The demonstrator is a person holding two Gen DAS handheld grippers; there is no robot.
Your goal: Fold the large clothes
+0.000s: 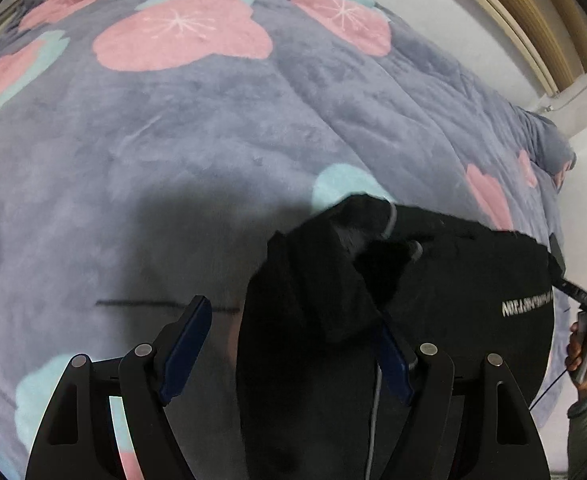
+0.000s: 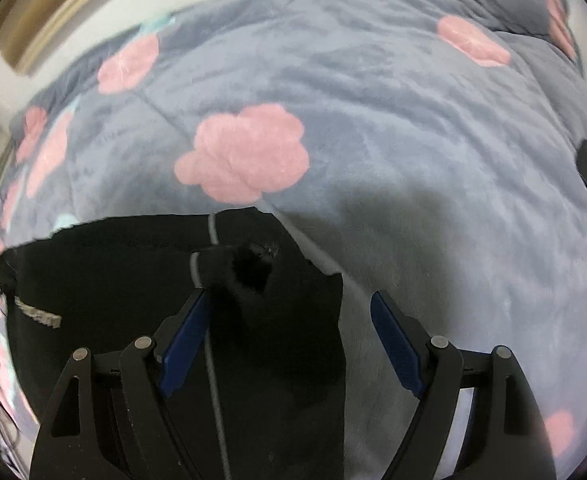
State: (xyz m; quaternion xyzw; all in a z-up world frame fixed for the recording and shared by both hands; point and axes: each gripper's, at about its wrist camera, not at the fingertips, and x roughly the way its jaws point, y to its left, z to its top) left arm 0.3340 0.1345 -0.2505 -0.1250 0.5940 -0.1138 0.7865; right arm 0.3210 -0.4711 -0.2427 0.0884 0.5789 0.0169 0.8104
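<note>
Lying on a grey bed cover (image 1: 213,128) printed with pink flowers, the black garment (image 1: 453,300) is folded into a rough bundle, a pale cord running down it. Both tools hang over it, pointing steeply down: the left tool (image 1: 293,344) spread wide over one edge, the right tool (image 2: 293,344) spread wide over the other, neither gripping cloth.

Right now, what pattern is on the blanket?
Grey with pink and teal flowers; clearest in the left wrist view.

Grey blanket (image 1: 213,140) (pink flowers (image 2: 245,152)), wall (image 1: 453,20).
</note>
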